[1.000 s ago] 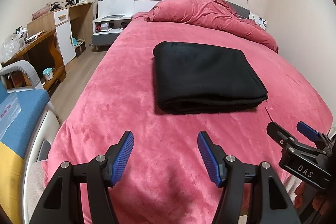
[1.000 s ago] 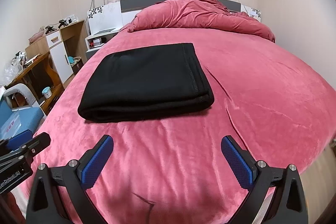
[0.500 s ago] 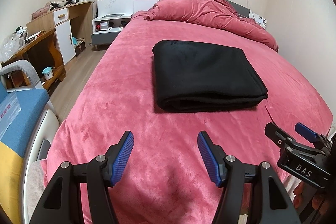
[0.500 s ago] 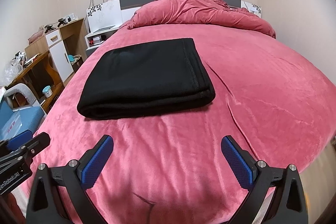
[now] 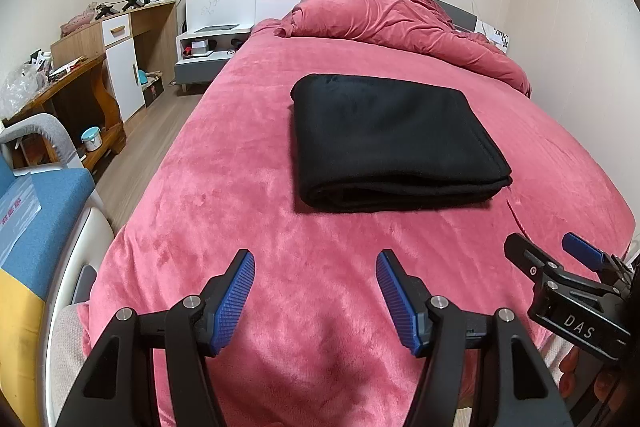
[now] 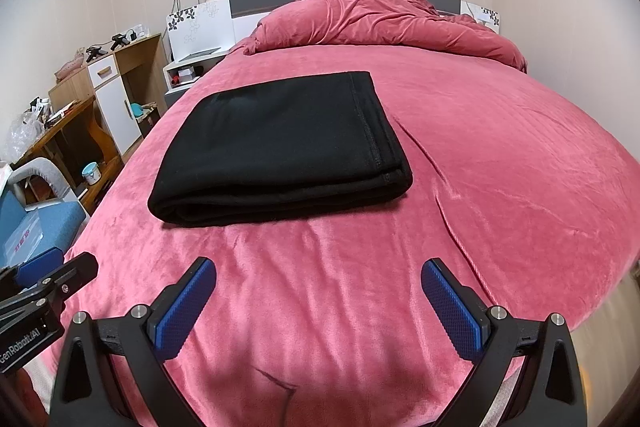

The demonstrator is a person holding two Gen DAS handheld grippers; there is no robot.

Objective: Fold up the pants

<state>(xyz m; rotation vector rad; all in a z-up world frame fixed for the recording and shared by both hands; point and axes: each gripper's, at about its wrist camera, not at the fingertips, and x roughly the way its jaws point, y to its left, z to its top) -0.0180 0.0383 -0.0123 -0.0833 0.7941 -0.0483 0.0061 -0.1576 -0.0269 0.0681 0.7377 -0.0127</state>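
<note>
pants [image 5: 392, 143] black, folded flat rectangle mid-bed, long axis 12–6, thick folded edge toward 6 | left gripper [image 5: 315, 291] fingers apart, empty; right gripper [image 6: 319, 301] fingers apart, empty; both near foot edge, apart from pants | bare pink bedspread [image 6: 500, 163] all round | bunched duvet [image 5: 400, 19] at 12; desk [image 5: 76, 75] at 9, off bed

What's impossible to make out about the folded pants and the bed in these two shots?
- Folded black pants: waistband and legs hidden inside the folds, both views.
- Pink plush bed cover: near edge hidden behind the open fingers.
- Small items on the grey nightstand: too small to identify, left view.
</note>
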